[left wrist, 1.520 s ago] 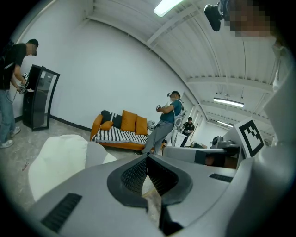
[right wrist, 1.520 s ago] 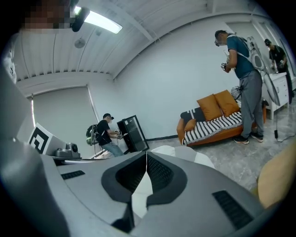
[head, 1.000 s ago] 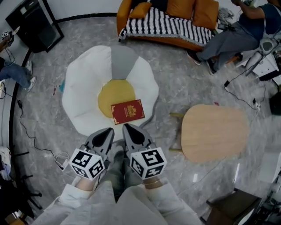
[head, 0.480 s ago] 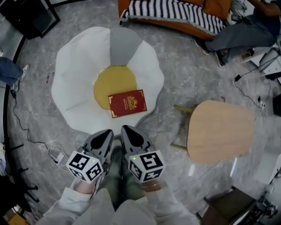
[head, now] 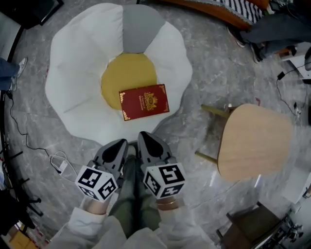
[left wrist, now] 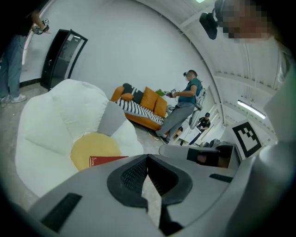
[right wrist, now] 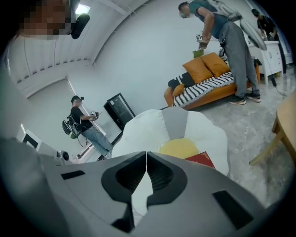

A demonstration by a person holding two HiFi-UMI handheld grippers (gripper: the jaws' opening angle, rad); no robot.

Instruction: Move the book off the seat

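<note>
Both tongs are closed and empty. The left tongs (head: 118, 145) and the right tongs (head: 145, 136) sit side by side at the lower centre of the head view, pointing up the frame, and each gripper view shows its jaws meeting at the tips with nothing between them. Just above the tips but clear of them, the red book (head: 144, 101) lies flat on the seat (head: 73, 73), a white flower-shaped cushion. It rests partly on the yellow centre (head: 127, 73) and partly on the near white petal. The task looks barely begun: the book is untouched, so reaching, opening, gripping and carrying it off all remain. The seat rests on a grey marbled floor (head: 209, 73). A pale wooden tabletop (head: 255, 141) stands at the right, a cable (head: 53, 160) trails at lower left, and an orange sofa (head: 233, 14) with a striped throw edges the top.
</note>
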